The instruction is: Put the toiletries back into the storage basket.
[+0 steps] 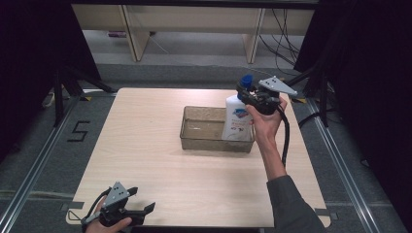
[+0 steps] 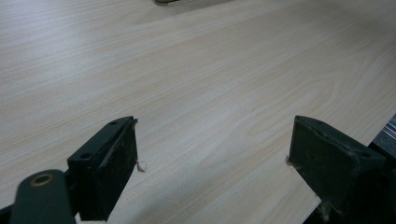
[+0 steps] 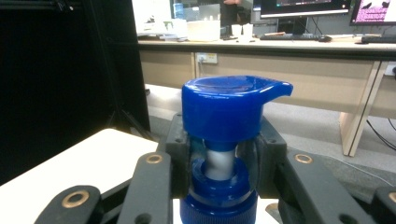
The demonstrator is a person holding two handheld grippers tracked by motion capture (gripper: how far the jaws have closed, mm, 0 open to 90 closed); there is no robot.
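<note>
1. Left gripper [image 1: 138,212] first: it's parked at the near left corner of the table [image 1: 145,145], held low by the person's left hand [image 1: 108,224], pointing toward the right along the near edge. Jaws are released, standing wide apart with nothing between them. In the left gripper view it's just bare pale wood grain between the two black pads [image 2: 116,163].

2. Moving toward the middle, there's a clear plastic tray [image 1: 201,143] sitting on the table, a bit right of centre. Rectangular, see-through walls, looks greyish.

3. At the right end of that tray is the soap bottle [image 1: 236,121], white body with a blue and red label, standing upright. Its base is down inside the tray by the right wall, though I can't tell if it's actually touching the bottom.

4. On top of the bottle is the blue pump head [image 3: 229,109], spout pointing to the right in the right gripper view. Below it you can see the white stem and the blue collar.

5. Right gripper [image 1: 248,94]: clenched on the bottle's neck, just under the pump head. In its own view the black pads [image 3: 180,154] sit on either side of the stem, hugging it. The right hand [image 1: 266,119] comes in from the near right, forearm in a grey sleeve [image 1: 291,206], cable [image 1: 285,136] hanging down beside the wrist.
</note>
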